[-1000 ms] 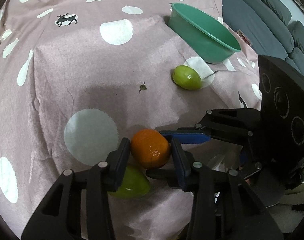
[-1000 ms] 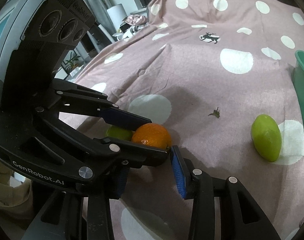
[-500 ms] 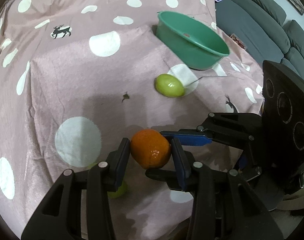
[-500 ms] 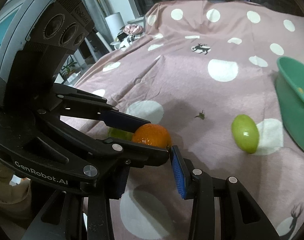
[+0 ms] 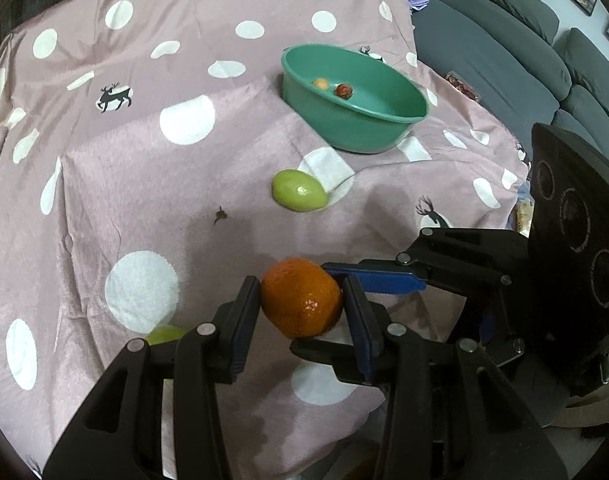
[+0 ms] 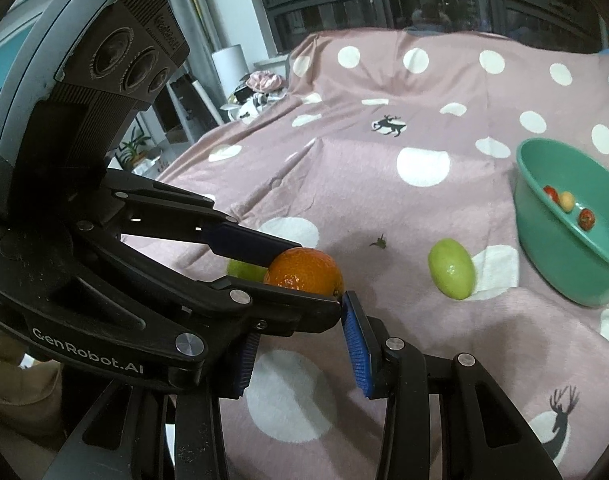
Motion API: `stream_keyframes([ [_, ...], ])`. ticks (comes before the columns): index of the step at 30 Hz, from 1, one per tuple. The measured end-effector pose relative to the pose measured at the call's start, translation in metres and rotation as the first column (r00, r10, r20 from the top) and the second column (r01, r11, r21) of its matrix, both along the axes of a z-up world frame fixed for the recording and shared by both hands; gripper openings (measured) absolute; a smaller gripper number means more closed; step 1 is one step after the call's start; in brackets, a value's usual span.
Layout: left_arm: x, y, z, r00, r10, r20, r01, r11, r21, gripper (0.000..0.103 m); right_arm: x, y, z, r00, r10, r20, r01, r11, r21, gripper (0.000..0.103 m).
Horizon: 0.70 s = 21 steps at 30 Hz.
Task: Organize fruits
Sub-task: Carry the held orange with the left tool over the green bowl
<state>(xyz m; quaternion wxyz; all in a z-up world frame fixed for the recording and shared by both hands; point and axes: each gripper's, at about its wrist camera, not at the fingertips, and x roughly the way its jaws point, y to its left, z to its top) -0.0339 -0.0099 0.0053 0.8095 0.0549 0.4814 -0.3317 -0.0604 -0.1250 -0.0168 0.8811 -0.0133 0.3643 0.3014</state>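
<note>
A raised surface draped in a mauve-pink cloth (image 5: 116,184) with white polka dots and small black deer carried everything. On it, well ahead of the left gripper's fingers, sat a teal plastic basin (image 5: 354,102). A pale green oval fruit (image 5: 299,196) lay between that basin and the fingers, and a second green fruit (image 5: 164,334) rested just left of them. A small dark stem scrap (image 5: 220,215) lay on the cloth too.

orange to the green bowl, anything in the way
The left gripper holds the orange above the cloth. One green fruit lies on the cloth roughly between it and the bowl, but low; a raised carry should pass over it.
</note>
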Motion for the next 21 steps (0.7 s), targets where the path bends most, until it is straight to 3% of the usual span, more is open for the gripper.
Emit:
stream_keyframes([
  [21,-0.022,-0.024,0.024,0.997,-0.026,0.071,0.026,1.0,0.012,0.042,-0.02,-0.019,0.015,0.996,-0.045,0.076,0.043,0.999,0.033,0.041],
])
